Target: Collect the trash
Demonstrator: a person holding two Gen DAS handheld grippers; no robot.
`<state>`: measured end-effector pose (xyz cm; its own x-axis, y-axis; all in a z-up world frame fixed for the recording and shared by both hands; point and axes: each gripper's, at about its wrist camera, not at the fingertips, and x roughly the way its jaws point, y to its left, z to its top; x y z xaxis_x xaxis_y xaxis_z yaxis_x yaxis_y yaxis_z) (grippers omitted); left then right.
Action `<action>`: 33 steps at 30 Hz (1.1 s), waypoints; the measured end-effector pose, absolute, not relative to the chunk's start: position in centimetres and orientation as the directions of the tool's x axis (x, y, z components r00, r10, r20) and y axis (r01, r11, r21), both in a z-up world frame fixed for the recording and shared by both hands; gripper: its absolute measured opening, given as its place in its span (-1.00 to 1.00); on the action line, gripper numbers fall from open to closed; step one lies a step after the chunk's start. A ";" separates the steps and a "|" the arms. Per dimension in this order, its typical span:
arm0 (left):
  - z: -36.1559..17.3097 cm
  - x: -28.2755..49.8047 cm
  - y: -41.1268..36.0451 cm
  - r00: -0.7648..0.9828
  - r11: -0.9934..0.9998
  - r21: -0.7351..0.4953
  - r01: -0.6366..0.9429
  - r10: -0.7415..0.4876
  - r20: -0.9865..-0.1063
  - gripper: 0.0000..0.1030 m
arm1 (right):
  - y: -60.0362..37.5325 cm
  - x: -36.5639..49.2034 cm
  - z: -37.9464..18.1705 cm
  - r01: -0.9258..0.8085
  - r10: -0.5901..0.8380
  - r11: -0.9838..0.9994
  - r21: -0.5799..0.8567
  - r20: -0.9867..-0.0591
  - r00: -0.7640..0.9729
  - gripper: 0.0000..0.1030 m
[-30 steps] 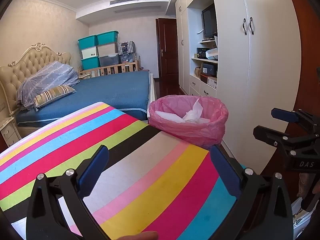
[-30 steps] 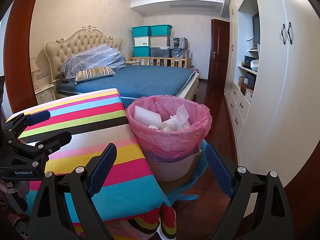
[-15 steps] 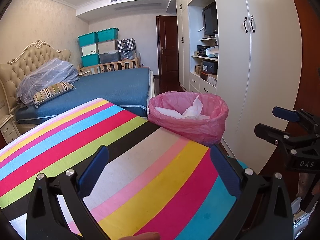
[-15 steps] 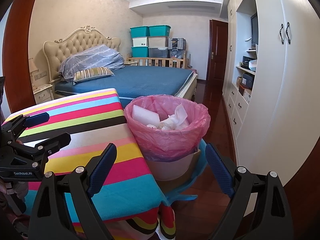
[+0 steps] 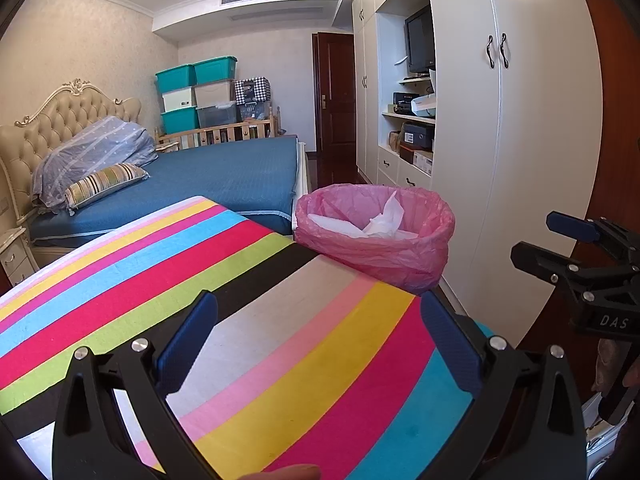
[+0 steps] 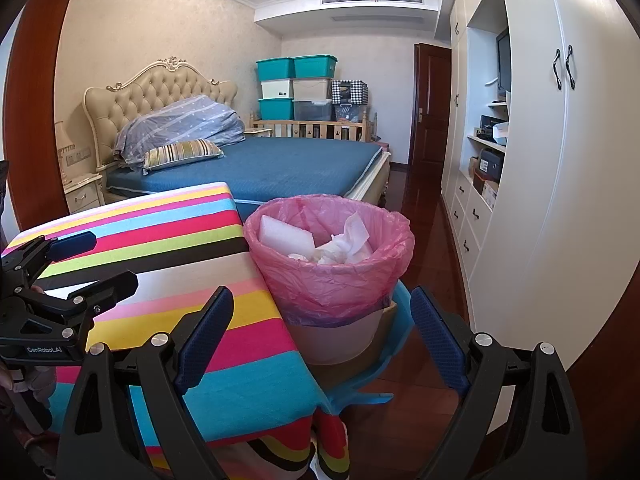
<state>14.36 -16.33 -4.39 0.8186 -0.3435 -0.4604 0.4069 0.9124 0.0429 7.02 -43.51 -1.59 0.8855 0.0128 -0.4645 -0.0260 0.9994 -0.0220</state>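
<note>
A bin lined with a pink bag (image 6: 332,280) stands on the floor at the table's right end, also seen as the pink bag (image 5: 380,256) beyond the table edge. Inside lie crumpled white tissue (image 6: 348,244) and a white foam block (image 6: 286,236). My left gripper (image 5: 320,344) hovers open over the striped tablecloth (image 5: 240,320) with nothing between its fingers. My right gripper (image 6: 320,336) is open too, held just in front of the bin. Each gripper shows in the other's view: the right gripper (image 5: 560,240) and the left gripper (image 6: 96,260).
A blue bed (image 6: 272,164) with pillows lies behind the table. White wardrobes (image 6: 560,180) line the right wall, with a strip of dark wood floor (image 6: 424,232) between them and the bed. Stacked storage boxes (image 6: 296,88) stand at the back by a dark door (image 6: 430,104).
Both views have tilted up a little, so the bin and table sit slightly lower in frame. Both grippers stay open and empty.
</note>
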 end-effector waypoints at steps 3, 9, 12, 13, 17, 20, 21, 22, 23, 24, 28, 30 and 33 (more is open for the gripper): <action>-4.3 14.3 -16.4 0.819 0.912 0.041 0.408 -0.347 -0.457 0.91 | -43.4 7.0 -1.6 -0.029 0.016 0.999 -0.022 -0.467 0.884 0.65; -4.2 14.2 -16.3 0.819 0.912 0.038 0.409 -0.349 -0.455 0.91 | -43.2 7.1 -1.5 -0.038 0.022 0.999 -0.026 -0.469 0.883 0.65; -4.2 14.2 -16.3 0.820 0.912 0.036 0.408 -0.349 -0.453 0.91 | -43.1 7.1 -1.5 -0.038 0.021 0.999 -0.026 -0.468 0.883 0.65; -4.2 14.2 -16.3 0.821 0.913 0.030 0.408 -0.352 -0.448 0.91 | -43.1 7.1 -1.5 -0.037 0.021 0.999 -0.026 -0.468 0.883 0.65; -4.1 14.1 -16.1 0.825 0.913 0.020 0.408 -0.359 -0.436 0.91 | -43.1 7.1 -1.5 -0.041 0.025 0.999 -0.025 -0.466 0.884 0.65; -4.0 13.9 -16.1 0.831 0.913 0.015 0.408 -0.364 -0.421 0.91 | -42.9 7.0 -1.4 -0.044 0.024 0.999 -0.031 -0.463 0.886 0.65; -4.0 13.8 -16.2 0.833 0.913 0.013 0.407 -0.365 -0.416 0.91 | -42.8 7.0 -1.5 -0.044 0.023 0.998 -0.034 -0.461 0.887 0.65; -4.0 13.8 -16.0 0.834 0.913 0.013 0.407 -0.366 -0.413 0.91 | -42.8 6.9 -1.5 -0.043 0.022 0.998 -0.037 -0.458 0.889 0.65; -4.0 13.7 -16.0 0.835 0.914 0.013 0.407 -0.366 -0.411 0.91 | -42.7 6.8 -1.4 -0.043 0.020 0.998 -0.040 -0.454 0.891 0.65; -4.0 13.7 -16.0 0.836 0.914 0.013 0.406 -0.365 -0.409 0.91 | -42.6 6.8 -1.4 -0.044 0.020 0.998 -0.042 -0.449 0.894 0.65; -4.1 13.6 -16.0 0.839 0.915 0.008 0.404 -0.367 -0.401 0.91 | -42.5 6.4 -1.1 -0.049 0.027 0.998 -0.040 -0.430 0.902 0.65; -4.1 13.6 -16.0 0.842 0.916 0.004 0.401 -0.367 -0.395 0.91 | -42.3 6.4 -1.1 -0.052 0.029 0.998 -0.042 -0.426 0.904 0.65; -4.2 13.6 -16.0 0.842 0.916 0.003 0.401 -0.367 -0.395 0.91 | -42.1 6.4 -1.1 -0.058 0.033 0.997 -0.047 -0.426 0.904 0.65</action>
<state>13.60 -16.02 -4.16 0.8422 -0.3672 -0.3948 0.4009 0.9161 0.0031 6.41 -42.07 -1.08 0.9039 0.0325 -0.4265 -0.0580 0.9972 -0.0468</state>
